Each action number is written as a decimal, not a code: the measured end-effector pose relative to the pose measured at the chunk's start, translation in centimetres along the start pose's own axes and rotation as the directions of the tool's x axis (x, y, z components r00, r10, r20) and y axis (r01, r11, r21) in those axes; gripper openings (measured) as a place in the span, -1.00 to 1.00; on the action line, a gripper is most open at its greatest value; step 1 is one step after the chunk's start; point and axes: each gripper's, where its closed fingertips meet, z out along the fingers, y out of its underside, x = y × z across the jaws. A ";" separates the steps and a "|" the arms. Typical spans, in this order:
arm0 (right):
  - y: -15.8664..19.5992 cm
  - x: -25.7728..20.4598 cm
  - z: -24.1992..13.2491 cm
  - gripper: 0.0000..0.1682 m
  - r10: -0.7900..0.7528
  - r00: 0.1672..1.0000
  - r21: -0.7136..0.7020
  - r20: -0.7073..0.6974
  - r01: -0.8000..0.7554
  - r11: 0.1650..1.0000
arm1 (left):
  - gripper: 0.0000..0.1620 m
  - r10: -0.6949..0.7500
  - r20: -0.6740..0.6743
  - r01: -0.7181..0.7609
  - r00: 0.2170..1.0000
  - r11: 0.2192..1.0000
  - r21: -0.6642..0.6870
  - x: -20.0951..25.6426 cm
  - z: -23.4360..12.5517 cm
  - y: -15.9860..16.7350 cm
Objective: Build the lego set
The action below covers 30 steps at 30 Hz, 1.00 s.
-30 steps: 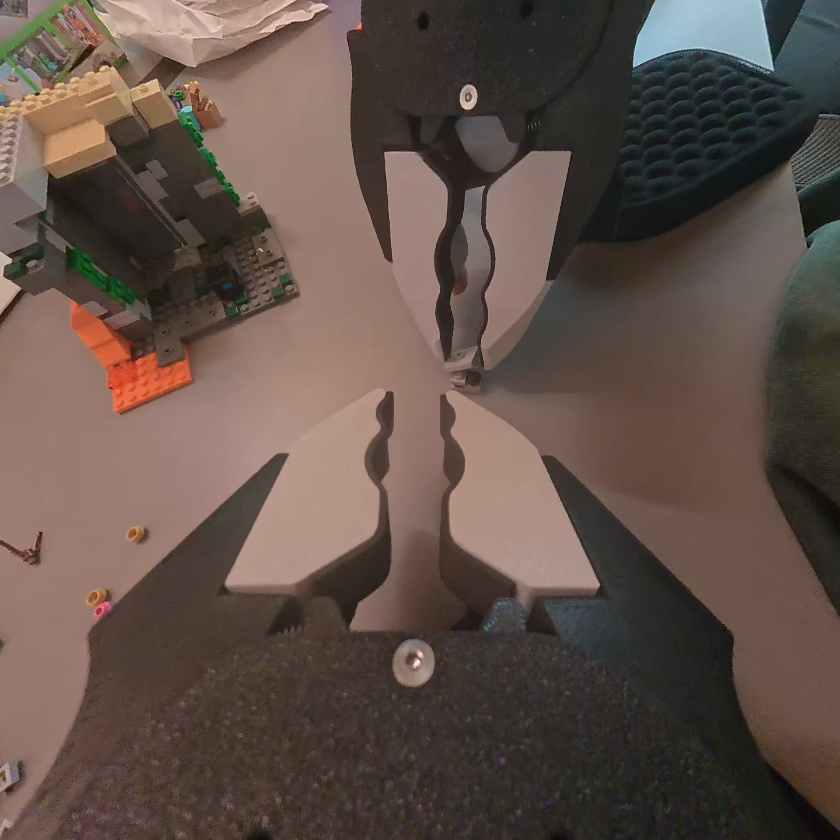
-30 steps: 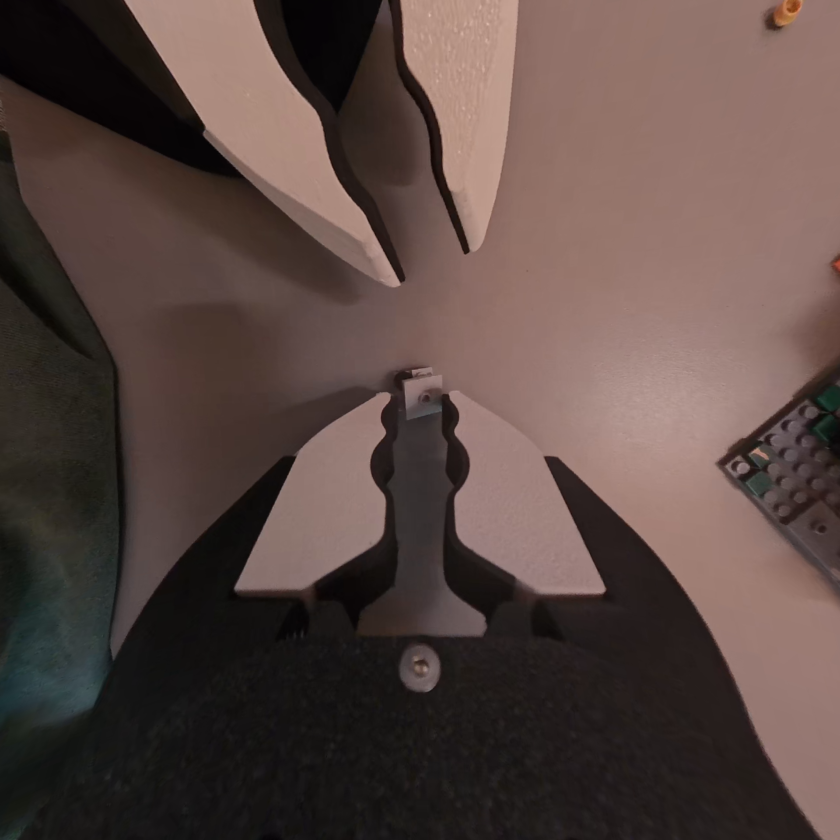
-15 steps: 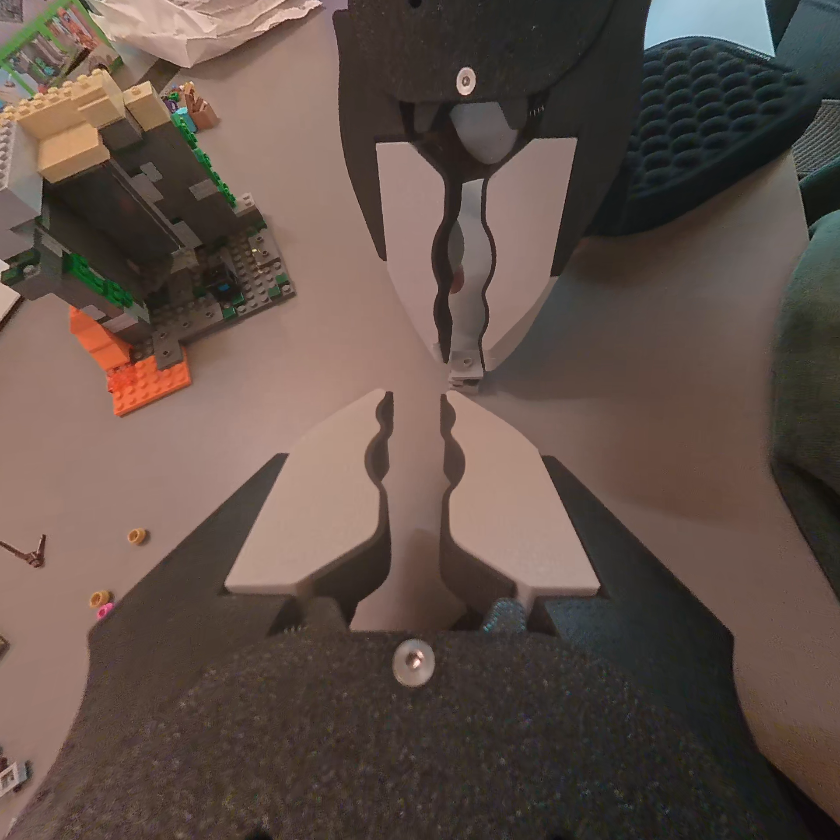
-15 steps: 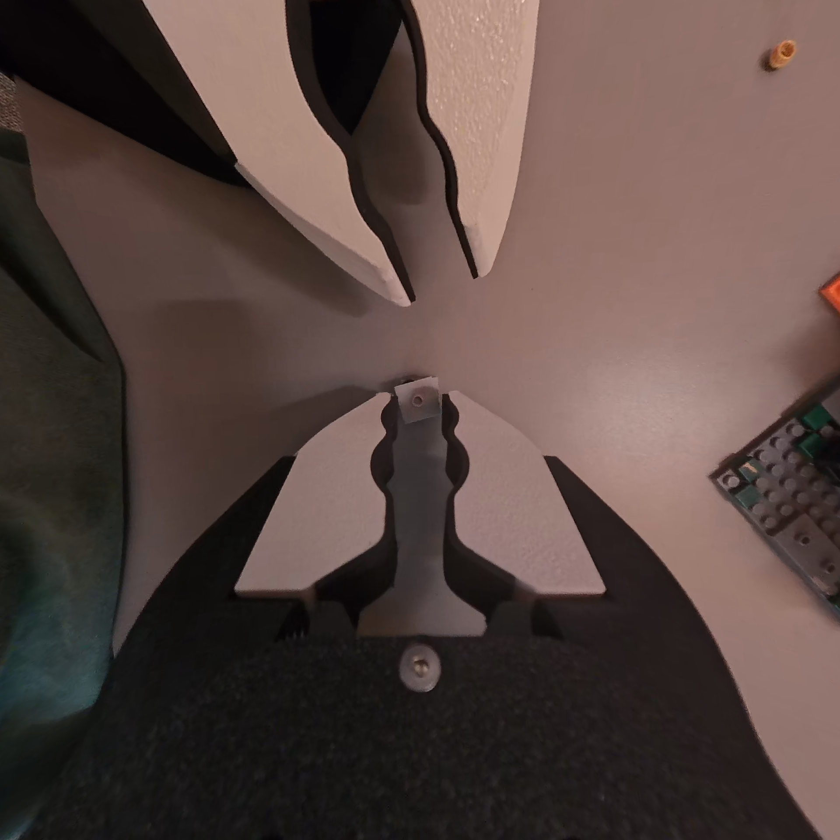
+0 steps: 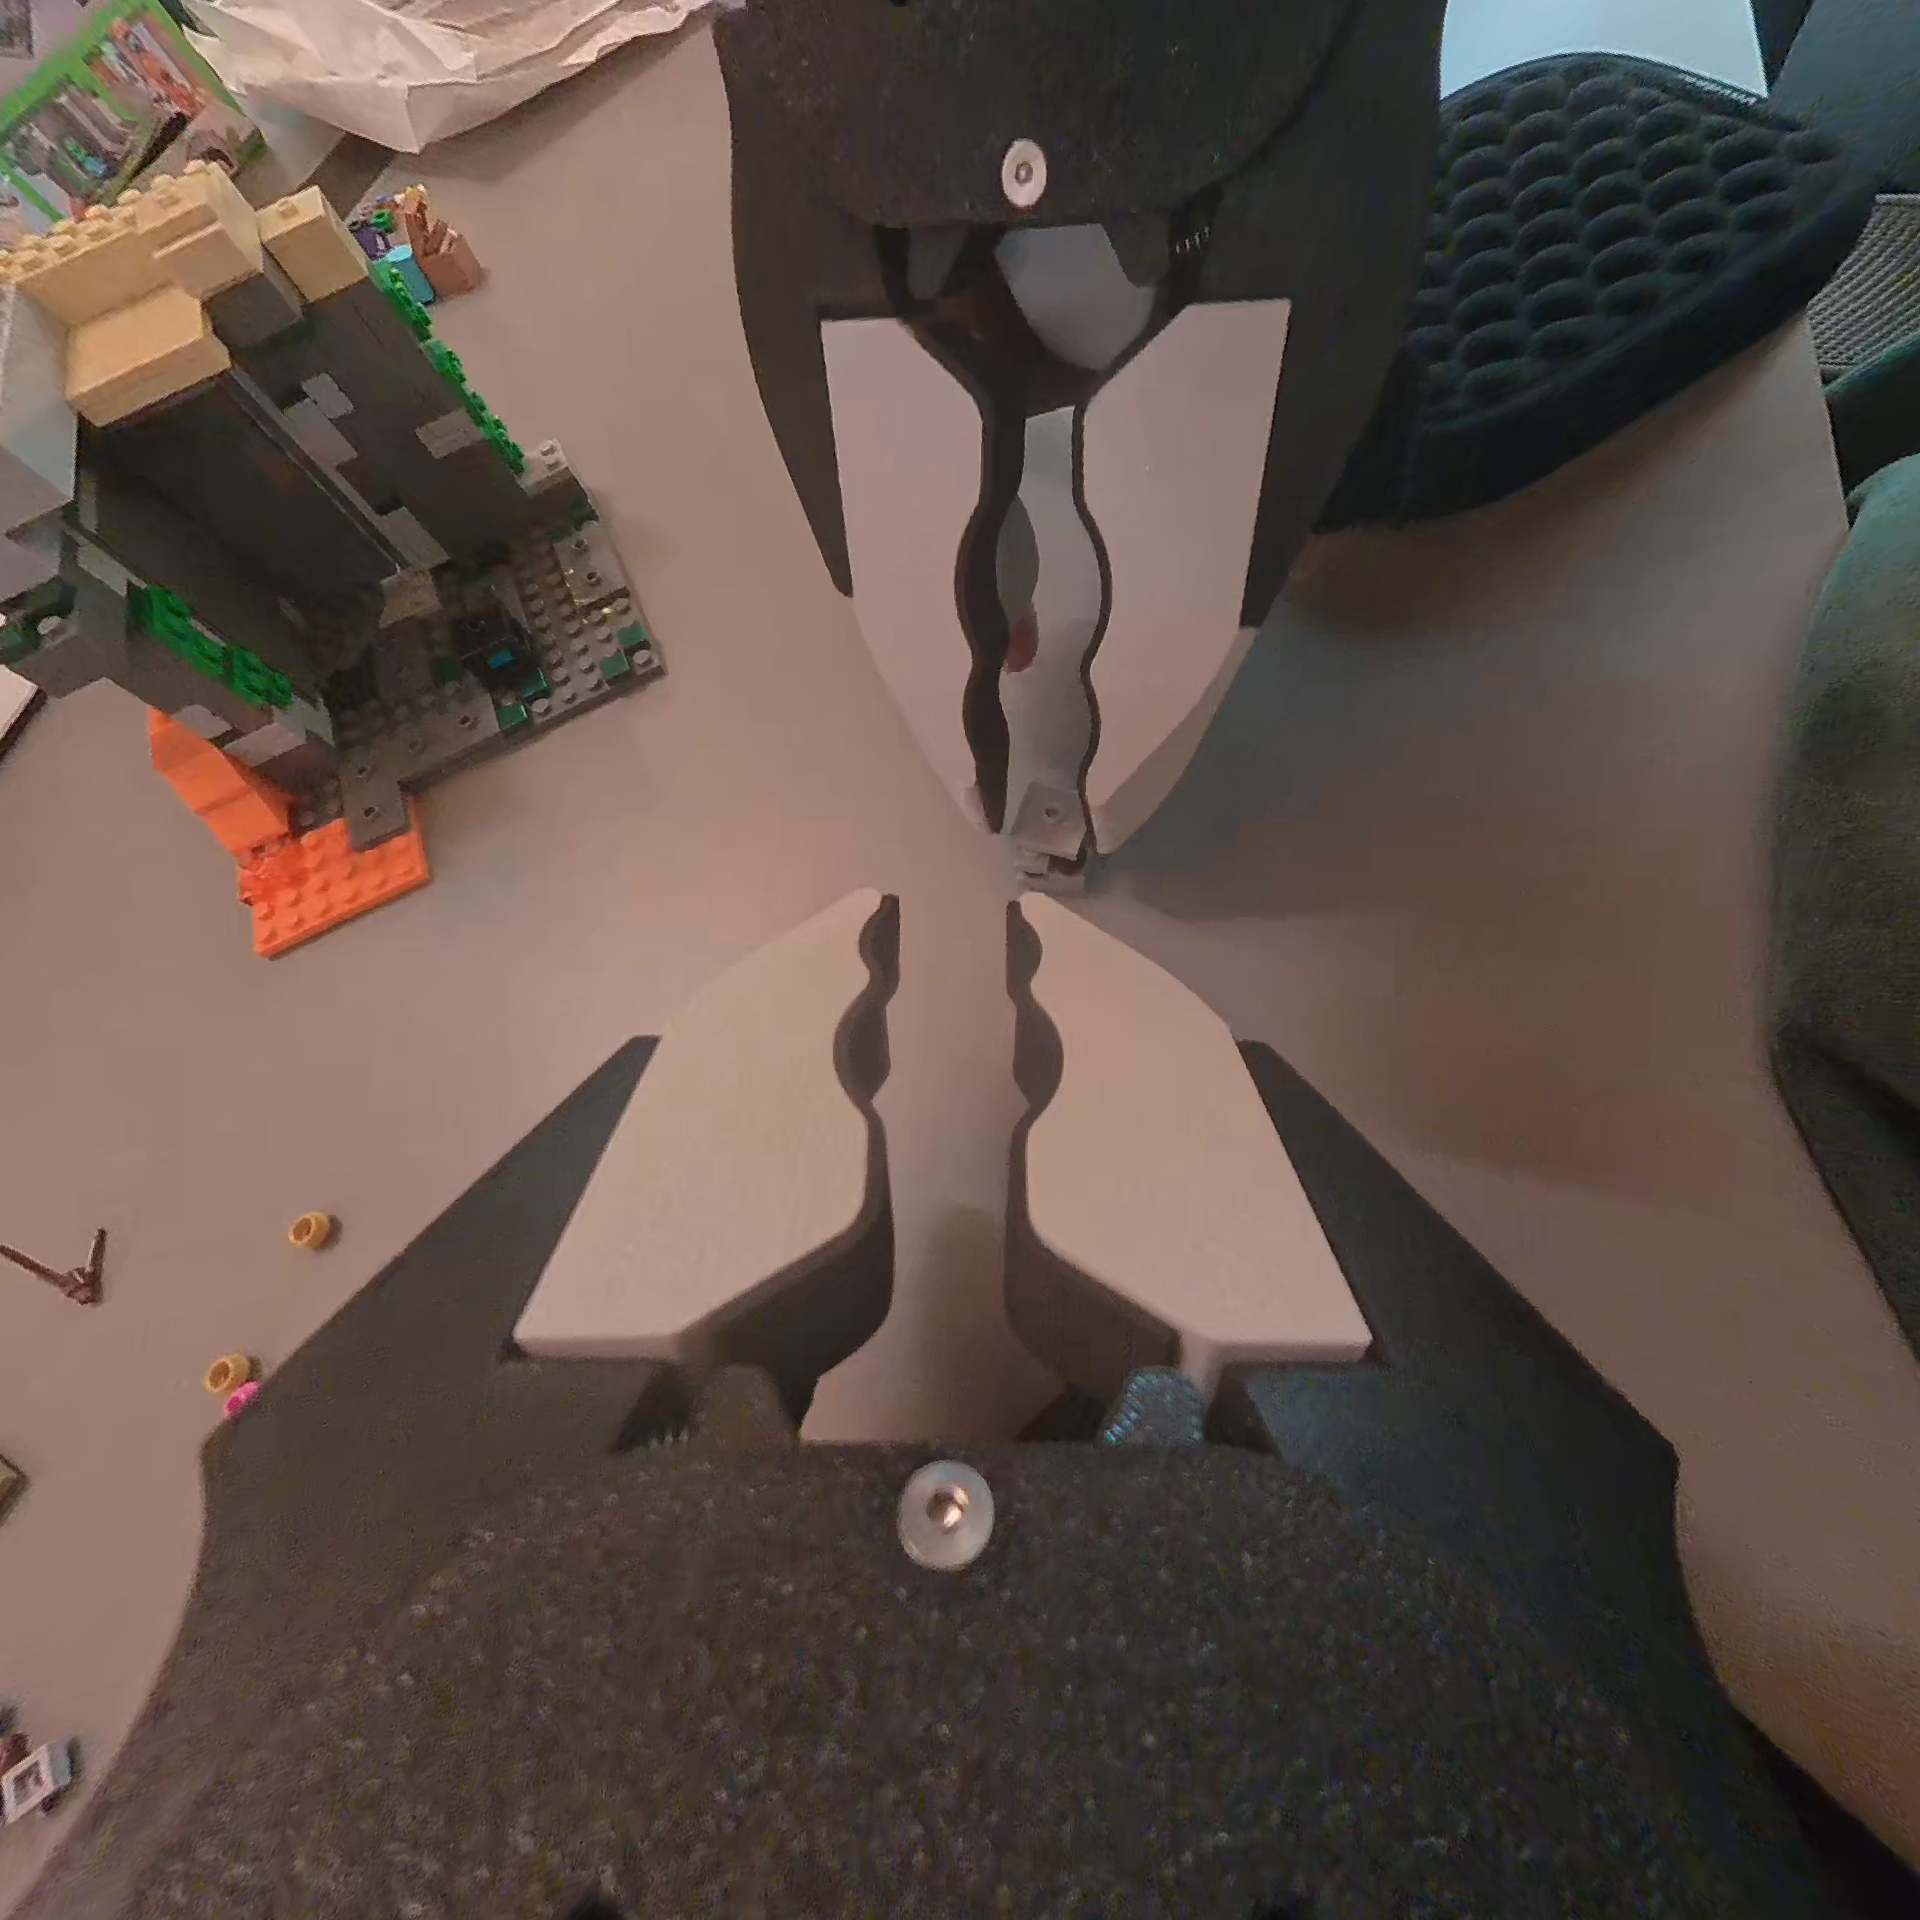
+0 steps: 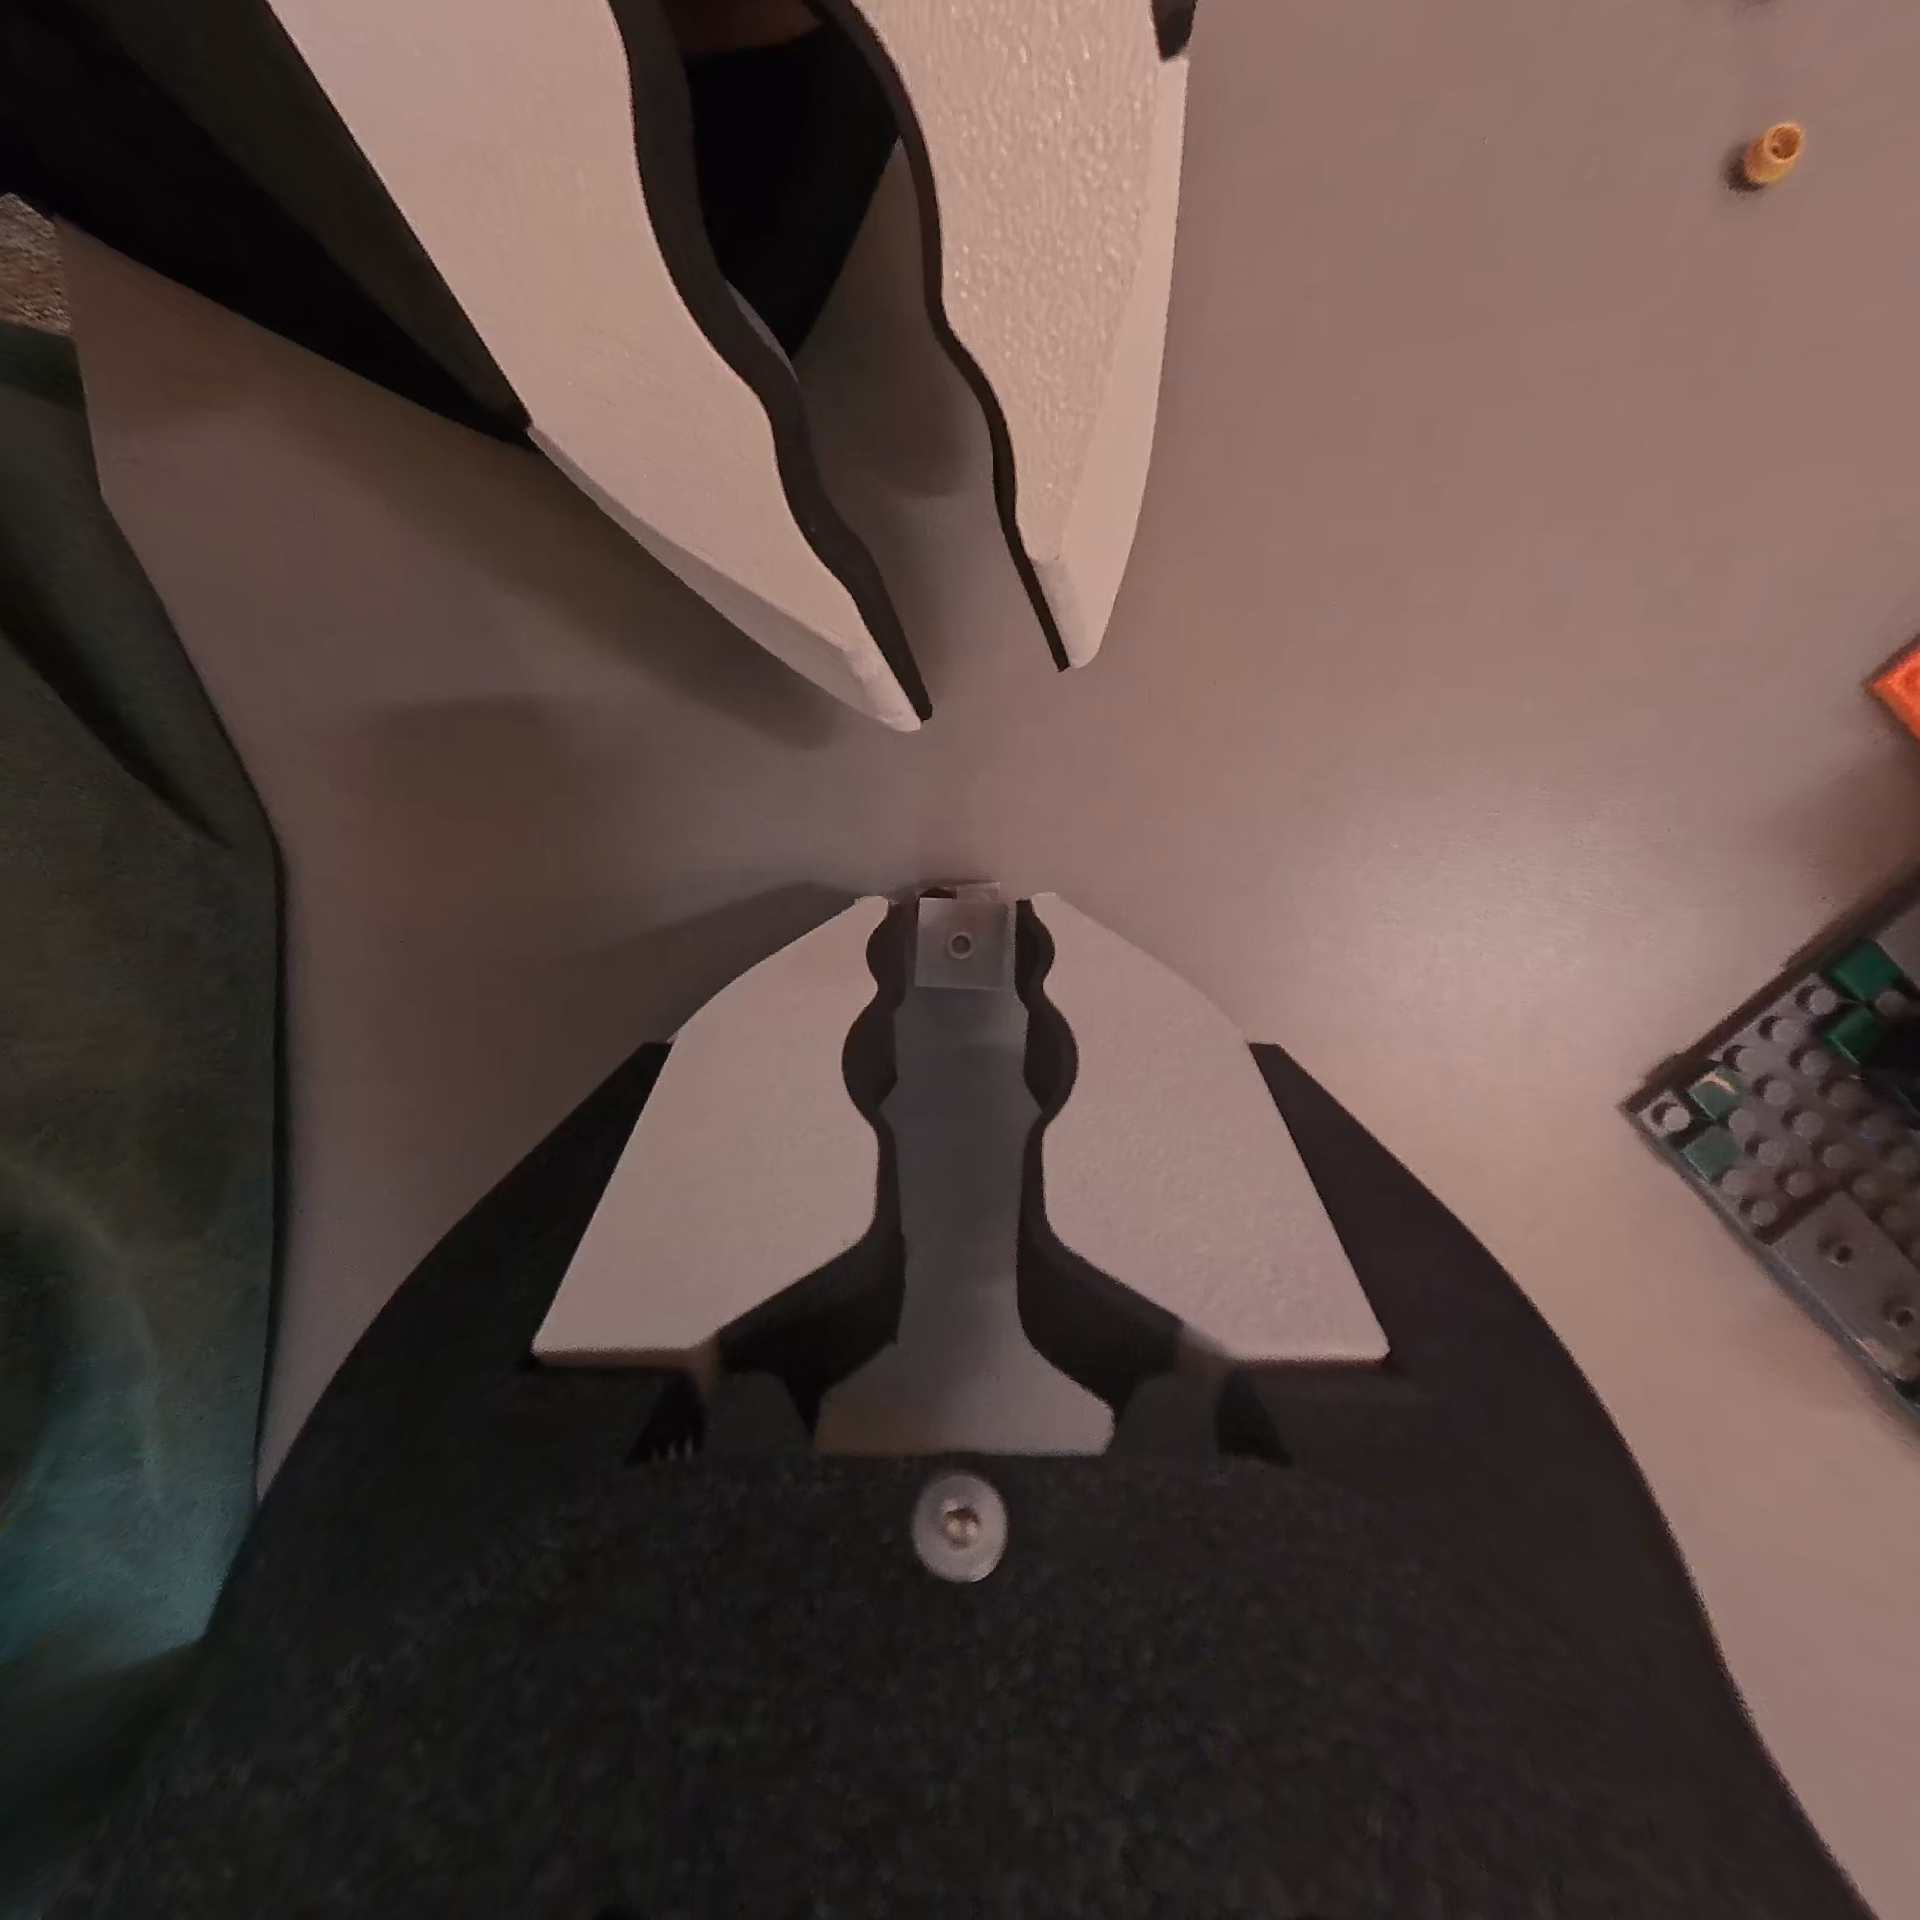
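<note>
My right gripper [image 6: 958,902] is shut on a small light grey lego piece [image 6: 961,943], held at its fingertips just above the grey table. In the left wrist view it comes in from the top [image 5: 1039,826] with the piece [image 5: 1047,812] at its tips. My left gripper [image 5: 948,902] is open by a narrow gap and empty, tip to tip with the right one and a short way from the piece. It shows at the top of the right wrist view [image 6: 987,686]. The partly built lego castle [image 5: 260,499] stands at the left on a grey studded base [image 6: 1787,1122].
An orange plate [image 5: 332,883] juts from the castle's base. Loose small pieces lie at the left: tan rings [image 5: 312,1229], a brown stick [image 5: 62,1268]. White paper [image 5: 436,62] lies at the back. A black mesh chair [image 5: 1621,291] and green cloth [image 6: 104,1039] edge the table. One gripper's finger ends stand about 4 cm off the other's. The partly built lego castle [image 5: 260,499] is about equally far from each gripper, around 25 cm.
The left gripper's tips have drawn closer to the right gripper's tips. The grey piece now sits squarer between the right fingers. Both grips are unchanged.
</note>
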 end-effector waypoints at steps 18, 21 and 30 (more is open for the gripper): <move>0.6 0.1 0.0 -0.81 -0.044 0.999 0.013 -0.006 0.044 0.999 | -0.77 0.005 -0.007 -0.005 1.000 1.000 -0.005 0.2 0.0 0.1; 0.5 0.1 0.0 -0.81 -0.062 0.998 0.015 -0.001 0.062 0.998 | -0.77 0.009 -0.007 -0.009 1.000 1.000 -0.006 0.2 0.0 0.1; 0.4 0.1 0.1 -0.81 -0.097 0.995 -0.012 0.017 0.097 0.995 | -0.77 0.009 -0.008 -0.009 1.000 1.000 -0.007 0.3 0.0 0.1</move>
